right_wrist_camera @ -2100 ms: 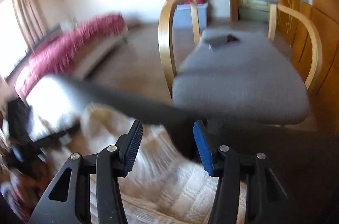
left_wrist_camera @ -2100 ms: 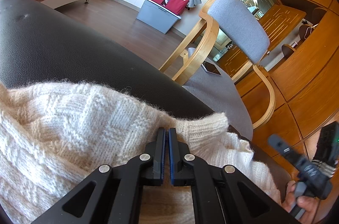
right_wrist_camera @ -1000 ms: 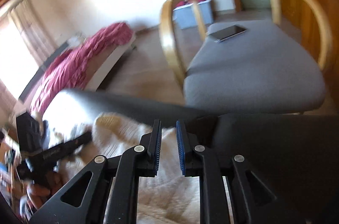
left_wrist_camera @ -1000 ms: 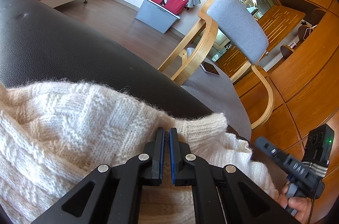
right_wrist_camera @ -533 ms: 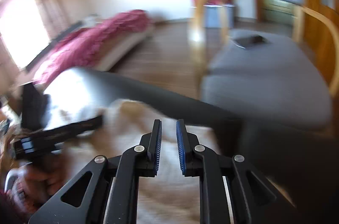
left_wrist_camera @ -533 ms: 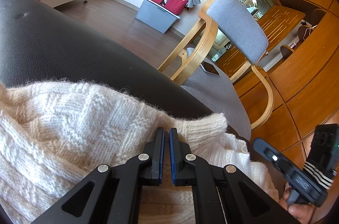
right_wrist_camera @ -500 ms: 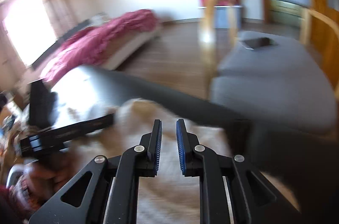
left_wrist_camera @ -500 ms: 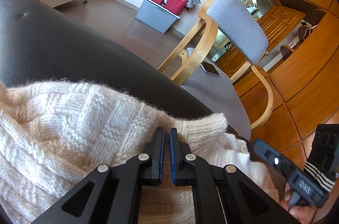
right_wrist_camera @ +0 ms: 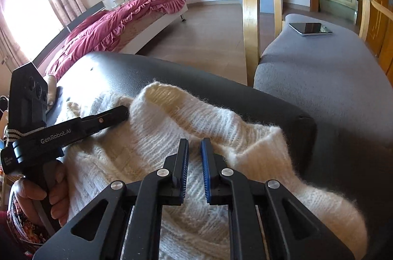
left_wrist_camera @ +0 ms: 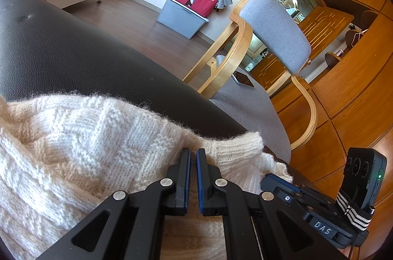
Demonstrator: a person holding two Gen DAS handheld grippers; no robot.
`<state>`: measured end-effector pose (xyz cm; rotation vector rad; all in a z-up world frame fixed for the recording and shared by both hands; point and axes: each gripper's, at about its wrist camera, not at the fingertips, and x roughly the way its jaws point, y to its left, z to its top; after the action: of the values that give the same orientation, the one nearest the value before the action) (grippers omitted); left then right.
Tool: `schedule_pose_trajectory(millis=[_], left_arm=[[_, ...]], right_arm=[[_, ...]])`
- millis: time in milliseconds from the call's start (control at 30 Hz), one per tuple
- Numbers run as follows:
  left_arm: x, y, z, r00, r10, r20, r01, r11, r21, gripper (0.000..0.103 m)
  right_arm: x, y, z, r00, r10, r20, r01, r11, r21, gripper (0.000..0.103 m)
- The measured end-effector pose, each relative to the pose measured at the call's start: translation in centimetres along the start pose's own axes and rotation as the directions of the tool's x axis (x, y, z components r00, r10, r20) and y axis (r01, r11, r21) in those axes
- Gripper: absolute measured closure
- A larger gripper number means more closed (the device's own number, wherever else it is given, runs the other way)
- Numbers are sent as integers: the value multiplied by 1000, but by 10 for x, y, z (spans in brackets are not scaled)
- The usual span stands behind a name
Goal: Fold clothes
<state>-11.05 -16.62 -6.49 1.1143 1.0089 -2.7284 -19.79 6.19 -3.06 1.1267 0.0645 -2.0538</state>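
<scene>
Your left gripper (left_wrist_camera: 192, 156) sits clenched against the cream sweater (left_wrist_camera: 81, 137); your right gripper (right_wrist_camera: 194, 149), jaws just narrowed, hovers empty.

Black leather seat (left_wrist_camera: 73, 58) carries cream knit sweater (left_wrist_camera: 73, 144); possibly sofa arm.

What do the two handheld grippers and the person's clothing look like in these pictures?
Both the left gripper and right gripper are black, angular linkages with silver pivot bolts and ribbed blue pads. Each carries a black box strapped on with a black-and-white striped band. One body reads "GenRobot.AI", the other "DAS". A floral-patterned sleeve shows.
</scene>
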Motion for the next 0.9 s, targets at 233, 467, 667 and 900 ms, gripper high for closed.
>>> schedule_pose_trajectory(millis=[233, 467, 667, 900], left_arm=[[-1, 0, 0, 1000, 5, 1, -5, 1000, 4, 100], [-2, 0, 0, 1000, 2, 1, -2, 1000, 1, 100], [-2, 1, 0, 1000, 0, 1, 0, 1000, -2, 100], [-1, 1, 1, 1000, -1, 1, 1, 1000, -4, 100]], right_arm=[[-2, -36, 6, 997, 42, 72, -54, 983, 177, 89], [1, -36, 7, 997, -62, 47, 53, 982, 183, 97], [-1, -31, 9, 994, -87, 62, 77, 986, 148, 93], [-29, -47, 9, 981, 2, 192, -42, 977, 208, 93]])
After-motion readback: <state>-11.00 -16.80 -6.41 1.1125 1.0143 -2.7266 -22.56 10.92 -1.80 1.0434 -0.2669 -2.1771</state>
